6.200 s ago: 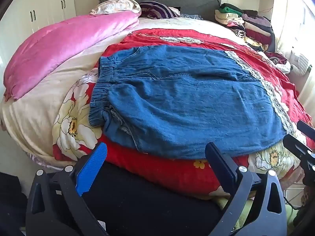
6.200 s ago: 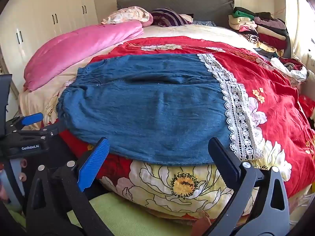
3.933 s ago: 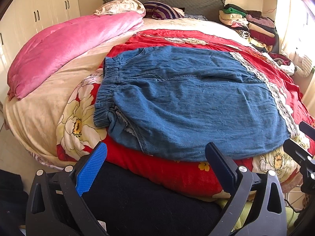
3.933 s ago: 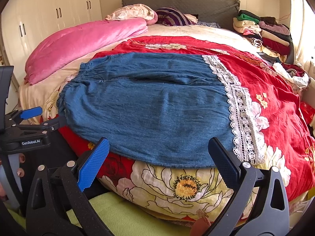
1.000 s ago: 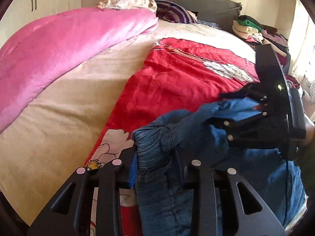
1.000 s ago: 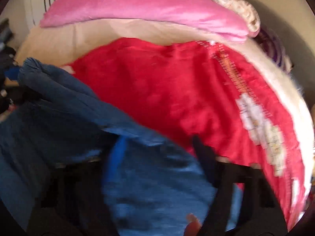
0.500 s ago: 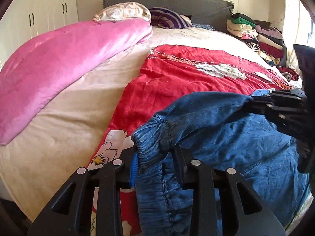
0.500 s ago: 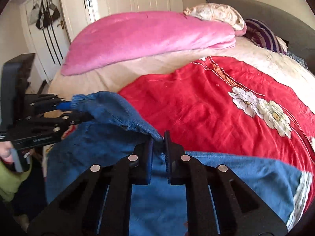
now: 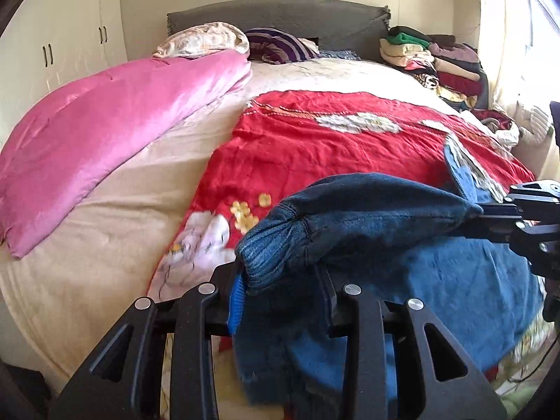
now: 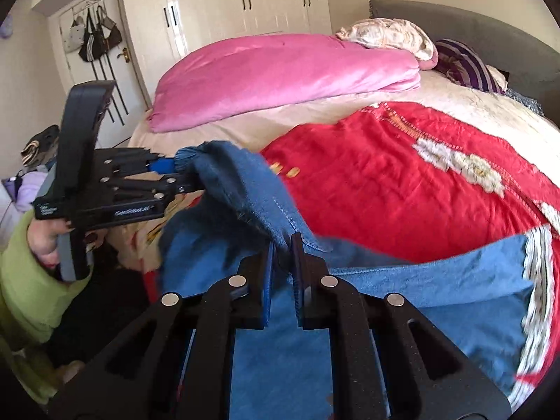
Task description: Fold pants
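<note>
On the bed [image 9: 105,238], a cream sheet is overlaid by a red floral blanket [image 9: 336,147], with a pink duvet [image 9: 105,122] folded along the far left side and pillows [image 9: 203,40] against a grey headboard [image 9: 280,14]. A stack of folded clothes [image 9: 430,59] sits at the bed's far right corner by the bright window side, and white wardrobe doors [image 10: 227,3] and a door hung with bags [image 10: 94,35] line the wall past the pink duvet. The blue denim pants [image 9: 437,280] are at the near edge of the bed, partly lifted off the blanket: the left tongs [image 9: 280,290] are clamped on the gathered elastic waistband, and the right tongs [image 10: 281,262] are pinched nearly closed on a seamed edge of the same denim, so the fabric stretches in a raised fold between the two. The rest of the pants, with its white lace trim [image 10: 535,280], lies flat on the red blanket to the right. Beyond the raised fold, the red blanket lies bare up toward the headboard; the pink duvet and the clothes stack sit well apart from the pants.
</note>
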`<state>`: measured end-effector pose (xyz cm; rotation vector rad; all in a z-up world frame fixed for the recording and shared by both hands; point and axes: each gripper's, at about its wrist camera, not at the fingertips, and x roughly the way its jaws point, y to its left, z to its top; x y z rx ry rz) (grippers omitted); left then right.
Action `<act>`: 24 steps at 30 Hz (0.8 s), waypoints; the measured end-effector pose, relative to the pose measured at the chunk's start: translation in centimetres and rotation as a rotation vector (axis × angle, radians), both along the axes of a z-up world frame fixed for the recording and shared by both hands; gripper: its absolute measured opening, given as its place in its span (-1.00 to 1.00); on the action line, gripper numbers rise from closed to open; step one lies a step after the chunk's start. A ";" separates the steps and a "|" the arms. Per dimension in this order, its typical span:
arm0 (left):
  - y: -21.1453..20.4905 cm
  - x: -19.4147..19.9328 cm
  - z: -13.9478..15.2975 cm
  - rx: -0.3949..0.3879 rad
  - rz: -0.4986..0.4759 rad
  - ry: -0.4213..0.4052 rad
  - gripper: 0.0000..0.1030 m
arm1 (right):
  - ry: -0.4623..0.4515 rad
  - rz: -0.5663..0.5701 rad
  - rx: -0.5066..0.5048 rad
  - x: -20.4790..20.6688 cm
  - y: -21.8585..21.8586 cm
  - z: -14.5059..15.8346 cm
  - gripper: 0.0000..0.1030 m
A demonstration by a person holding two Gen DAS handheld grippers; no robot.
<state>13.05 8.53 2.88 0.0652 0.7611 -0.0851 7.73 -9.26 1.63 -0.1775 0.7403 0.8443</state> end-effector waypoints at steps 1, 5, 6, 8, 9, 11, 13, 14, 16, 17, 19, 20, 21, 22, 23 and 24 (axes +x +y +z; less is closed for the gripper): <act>0.1 -0.9 -0.3 0.001 -0.003 0.006 -0.35 | 0.004 0.005 0.001 -0.7 -0.2 -0.1 -0.90; 0.6 -3.3 -1.3 -0.014 0.008 0.026 -0.27 | 0.037 0.047 -0.011 -4.3 0.3 -1.3 -0.90; 0.8 -3.7 -1.7 -0.016 0.012 0.035 -0.26 | 0.038 0.057 -0.025 -5.2 0.6 -1.7 -0.90; 1.0 -4.3 -2.4 -0.022 0.017 0.053 -0.22 | 0.041 0.075 -0.058 -6.5 1.1 -2.5 -0.90; 1.3 -4.8 -2.9 -0.028 0.020 0.068 -0.20 | 0.040 0.080 -0.073 -7.0 1.3 -3.0 -0.90; 2.0 -5.4 -3.5 -0.042 0.036 0.095 -0.03 | 0.050 0.089 -0.094 -7.7 1.7 -3.8 -0.90; 3.0 -6.0 -3.9 -0.054 0.060 0.115 0.07 | 0.062 0.091 -0.087 -8.1 1.9 -4.2 -0.90; 3.5 -6.4 -3.9 -0.063 0.077 0.121 0.09 | 0.059 0.092 -0.084 -8.1 1.9 -4.2 -0.90; 4.7 -7.6 -3.6 -0.094 0.111 0.117 0.09 | 0.057 0.091 -0.071 -8.4 1.8 -4.0 -0.89; 5.2 -8.4 -3.4 -0.107 0.131 0.114 0.09 | 0.061 0.098 -0.065 -8.6 1.7 -4.1 -0.89; 5.9 -9.5 -2.7 -0.145 0.154 0.096 0.09 | 0.058 0.117 -0.079 -8.9 2.1 -4.5 -0.89; 5.9 -9.6 -2.5 -0.158 0.155 0.091 0.05 | 0.048 0.129 -0.097 -9.2 2.5 -4.7 -0.89; 5.7 -9.8 -1.9 -0.174 0.151 0.075 0.05 | 0.035 0.140 -0.116 -9.6 2.9 -5.1 -0.89; 5.3 -9.7 -1.1 -0.177 0.139 0.054 0.05 | 0.035 0.149 -0.121 -9.8 3.1 -5.2 -0.89; 4.8 -9.5 -0.6 -0.176 0.128 0.041 0.05 | 0.040 0.159 -0.122 -10.0 3.4 -5.3 -0.89; 4.3 -9.1 -0.2 -0.173 0.117 0.032 0.05 | 0.042 0.165 -0.123 -10.1 3.7 -5.5 -0.89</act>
